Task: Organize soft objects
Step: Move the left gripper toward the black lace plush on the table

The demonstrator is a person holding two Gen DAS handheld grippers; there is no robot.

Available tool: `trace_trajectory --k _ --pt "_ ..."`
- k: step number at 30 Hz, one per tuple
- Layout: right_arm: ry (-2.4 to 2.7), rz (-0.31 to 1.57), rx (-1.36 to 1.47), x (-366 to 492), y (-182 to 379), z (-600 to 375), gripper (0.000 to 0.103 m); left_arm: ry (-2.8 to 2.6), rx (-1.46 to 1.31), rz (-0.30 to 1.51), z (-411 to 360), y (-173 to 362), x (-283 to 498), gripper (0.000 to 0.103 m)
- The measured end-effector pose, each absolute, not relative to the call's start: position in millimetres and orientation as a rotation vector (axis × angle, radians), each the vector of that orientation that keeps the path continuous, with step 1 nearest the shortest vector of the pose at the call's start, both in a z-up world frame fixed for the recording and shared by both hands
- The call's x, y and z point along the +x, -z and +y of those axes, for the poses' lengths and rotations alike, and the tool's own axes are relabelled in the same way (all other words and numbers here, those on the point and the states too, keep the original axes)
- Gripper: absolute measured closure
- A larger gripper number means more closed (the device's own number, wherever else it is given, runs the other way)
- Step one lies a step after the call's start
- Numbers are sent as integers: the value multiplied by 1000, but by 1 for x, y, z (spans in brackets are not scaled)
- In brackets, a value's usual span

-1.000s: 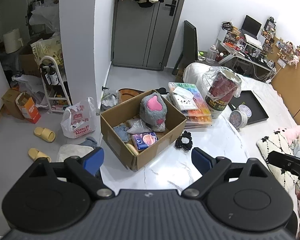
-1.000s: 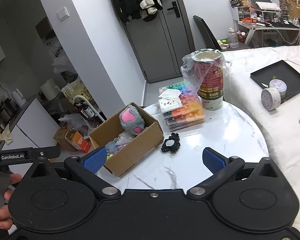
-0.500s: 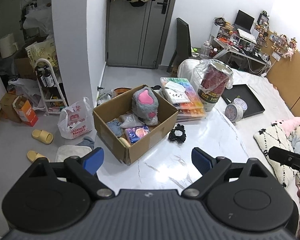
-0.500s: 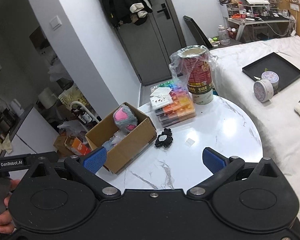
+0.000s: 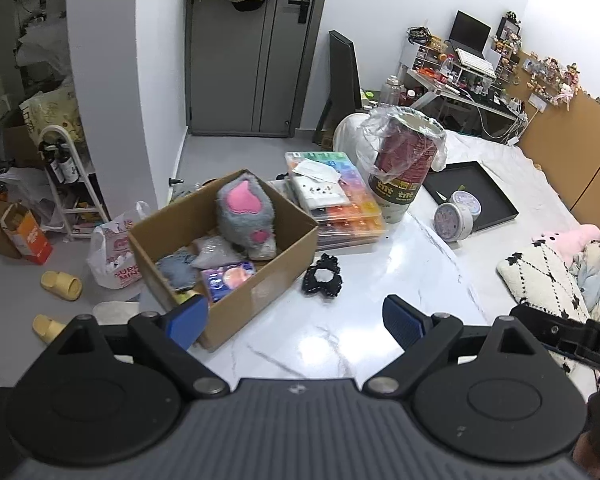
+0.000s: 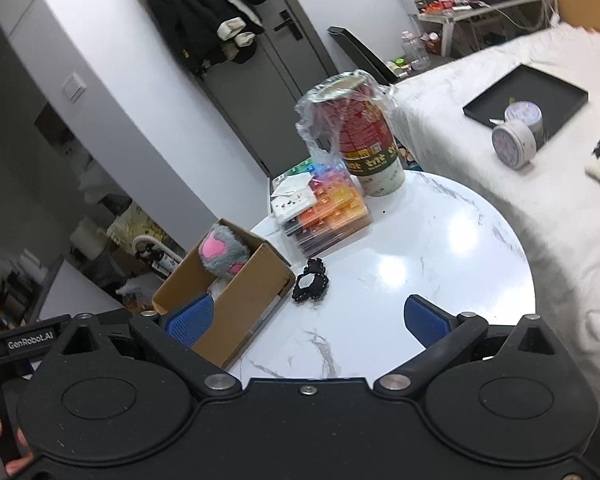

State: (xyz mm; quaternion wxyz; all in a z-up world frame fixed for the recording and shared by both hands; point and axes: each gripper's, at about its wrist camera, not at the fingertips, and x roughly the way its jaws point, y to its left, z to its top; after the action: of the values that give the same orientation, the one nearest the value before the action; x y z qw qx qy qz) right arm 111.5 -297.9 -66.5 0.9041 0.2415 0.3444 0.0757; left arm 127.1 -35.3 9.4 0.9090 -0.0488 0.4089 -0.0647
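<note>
Black scrunchie (image 5: 322,280) lies on the white table (image 5: 380,320), just right of the box (image 5: 260,280); grey-pink plush (image 5: 246,216) sits inside the box. Organizer (image 5: 340,208) and cup (image 5: 400,176) stand behind the box. Left gripper (image 5: 296,320) and right gripper (image 6: 306,320) both spread wide, empty, above the table.

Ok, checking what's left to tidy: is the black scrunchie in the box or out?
Out. The black scrunchie lies on the white table, beside the cardboard box.
</note>
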Motion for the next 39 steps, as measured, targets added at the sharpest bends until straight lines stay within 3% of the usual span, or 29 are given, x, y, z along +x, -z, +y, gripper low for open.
trace_trajectory --k 8,15,20,25,28,32,39 --pt "-129 743 634 131 103 -321 15 140 -125 879 -59 17 161 13" --pt "-108 756 705 148 125 -335 20 125 -139 922 -78 40 191 19" --pt "-80 786 770 163 144 -340 24 105 -159 961 -89 61 213 34" --pt "-64 798 836 174 160 -345 28 86 -138 977 -105 83 230 42" --pt "-47 796 870 177 167 -349 29 75 -115 983 -115 98 240 44" --pt "-42 816 915 183 177 -351 39 57 -95 1000 -125 116 252 46" --pt "11 852 934 191 190 -354 40 62 -68 1012 -142 139 269 46"
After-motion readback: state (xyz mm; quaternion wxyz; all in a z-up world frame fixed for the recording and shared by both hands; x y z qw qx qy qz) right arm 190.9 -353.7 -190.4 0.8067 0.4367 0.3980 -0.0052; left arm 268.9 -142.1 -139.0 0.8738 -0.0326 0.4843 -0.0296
